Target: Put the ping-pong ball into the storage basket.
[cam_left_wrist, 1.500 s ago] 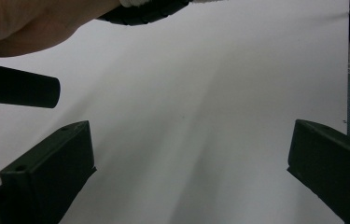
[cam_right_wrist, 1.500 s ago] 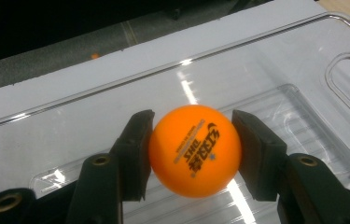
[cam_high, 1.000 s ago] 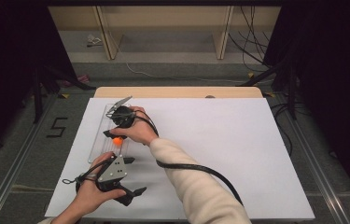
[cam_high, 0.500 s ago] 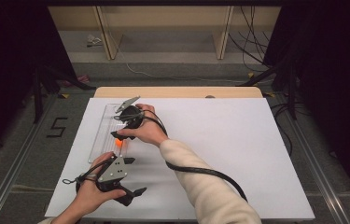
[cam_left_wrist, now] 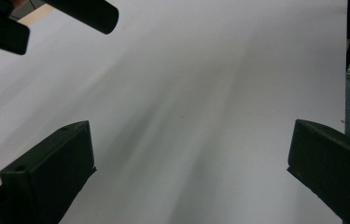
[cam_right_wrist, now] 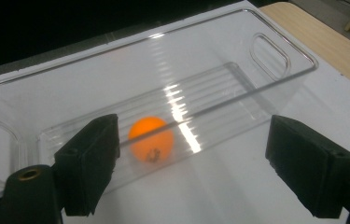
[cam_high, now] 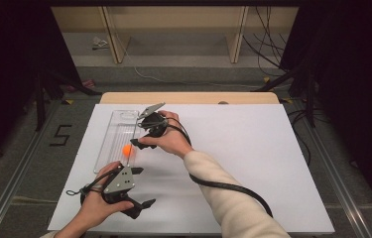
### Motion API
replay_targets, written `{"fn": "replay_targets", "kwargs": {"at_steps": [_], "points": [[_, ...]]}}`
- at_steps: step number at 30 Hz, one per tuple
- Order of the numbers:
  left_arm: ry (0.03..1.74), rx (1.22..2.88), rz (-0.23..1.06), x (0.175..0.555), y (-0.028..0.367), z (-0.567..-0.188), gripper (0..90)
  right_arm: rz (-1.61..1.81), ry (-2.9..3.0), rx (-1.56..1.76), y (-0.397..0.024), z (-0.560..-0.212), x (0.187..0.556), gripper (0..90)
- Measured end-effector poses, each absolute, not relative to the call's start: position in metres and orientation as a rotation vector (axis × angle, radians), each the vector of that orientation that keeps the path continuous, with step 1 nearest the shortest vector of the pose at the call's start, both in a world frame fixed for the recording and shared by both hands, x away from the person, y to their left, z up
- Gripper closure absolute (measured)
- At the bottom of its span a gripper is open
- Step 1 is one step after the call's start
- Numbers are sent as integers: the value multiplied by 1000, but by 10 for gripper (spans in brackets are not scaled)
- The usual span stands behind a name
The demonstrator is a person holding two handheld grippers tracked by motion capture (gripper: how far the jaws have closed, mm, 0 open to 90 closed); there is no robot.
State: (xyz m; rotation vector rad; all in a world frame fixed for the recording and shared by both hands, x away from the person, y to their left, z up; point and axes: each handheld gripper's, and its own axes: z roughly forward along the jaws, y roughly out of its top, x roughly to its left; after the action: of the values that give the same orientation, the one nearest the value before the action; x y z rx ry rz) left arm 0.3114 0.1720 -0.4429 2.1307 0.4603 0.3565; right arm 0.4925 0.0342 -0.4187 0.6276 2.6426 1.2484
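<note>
An orange ball (cam_high: 127,149) lies in the near end of a long clear plastic tray (cam_high: 115,130) on the left of the white table. My right gripper (cam_high: 138,134) hangs just right of the tray and points at it. Its jaws have just been opening and stand wide apart with nothing between them. In the right gripper view the ball (cam_right_wrist: 151,139) sits behind the tray wall (cam_right_wrist: 238,100), beyond the right gripper (cam_right_wrist: 196,154). My left gripper (cam_high: 143,187) rests open near the front edge; in its own view the left gripper (cam_left_wrist: 191,158) frames bare white table.
The white sheet (cam_high: 243,153) stretches wide to the right of both hands. A strip of wooden tabletop (cam_high: 188,97) runs along the back edge. The right gripper's cable (cam_high: 223,186) trails across the sheet beside the sleeve. Dark floor surrounds the table.
The right gripper has drawn back to the right, from over the tray to beside it, and its jaws have opened. The ball stays in the tray. The left hand has kept still.
</note>
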Motion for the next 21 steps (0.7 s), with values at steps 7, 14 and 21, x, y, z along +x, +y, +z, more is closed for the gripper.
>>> {"fn": "replay_targets", "kwargs": {"at_steps": [7, 14, 21], "points": [[461, 2131, 356, 311, 172, -443, 0, 1254, 2626, 656, 14, -419, 489, 183], [462, 2133, 353, 312, 172, -443, 0, 1245, 2612, 675, -6, -419, 486, 181], [462, 2134, 351, 312, 172, -443, 0, 1234, 2600, 688, -22, -418, 481, 178]]}}
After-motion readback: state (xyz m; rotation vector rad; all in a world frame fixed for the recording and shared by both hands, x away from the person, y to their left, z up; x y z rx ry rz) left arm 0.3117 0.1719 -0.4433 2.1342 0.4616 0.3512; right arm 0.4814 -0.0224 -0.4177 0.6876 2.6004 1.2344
